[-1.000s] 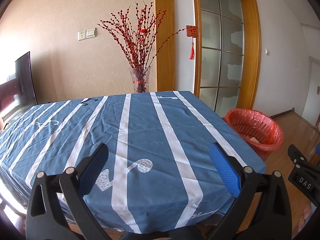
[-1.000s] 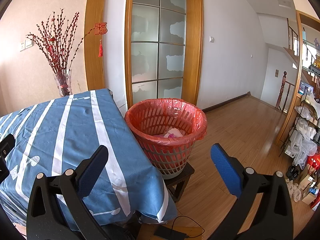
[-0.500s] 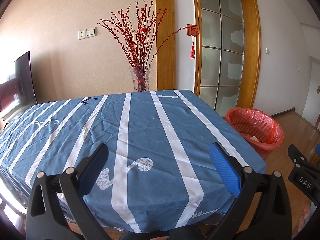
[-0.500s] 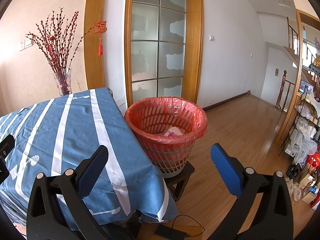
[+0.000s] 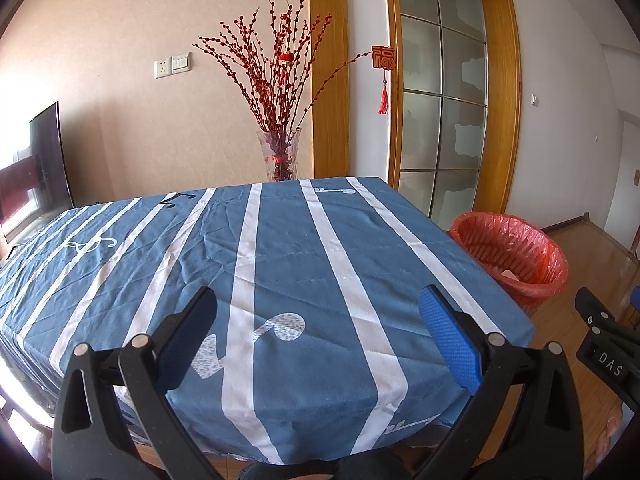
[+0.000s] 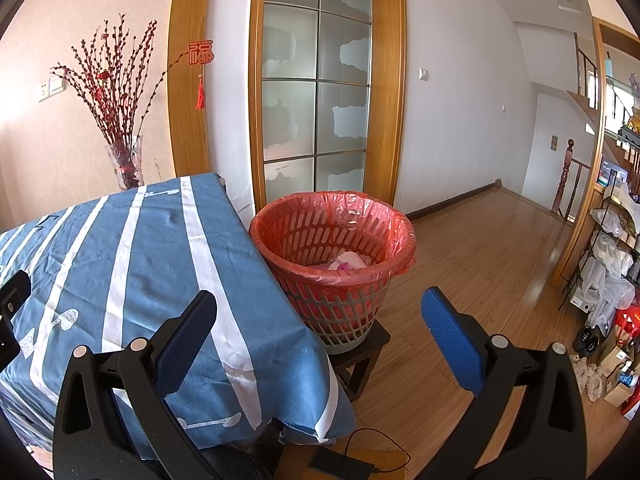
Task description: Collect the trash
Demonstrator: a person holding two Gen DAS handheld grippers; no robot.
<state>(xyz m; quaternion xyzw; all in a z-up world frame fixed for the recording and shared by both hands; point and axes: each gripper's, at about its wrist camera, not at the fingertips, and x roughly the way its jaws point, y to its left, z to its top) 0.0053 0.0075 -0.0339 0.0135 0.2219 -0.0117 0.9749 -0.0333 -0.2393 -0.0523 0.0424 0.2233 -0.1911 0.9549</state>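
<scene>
The left gripper hangs above the near edge of the surface, which is draped in a blue cloth with white stripes; its fingers are spread wide, released, holding and touching nothing. The right gripper is likewise spread wide and empty, its fingers framing the trash basket. That basket, lined with a red bag, stands on a small dark stool just beside the surface's right edge, with crumpled white and pink trash lying inside it. A vase of red branches stands behind the far edge.
</scene>
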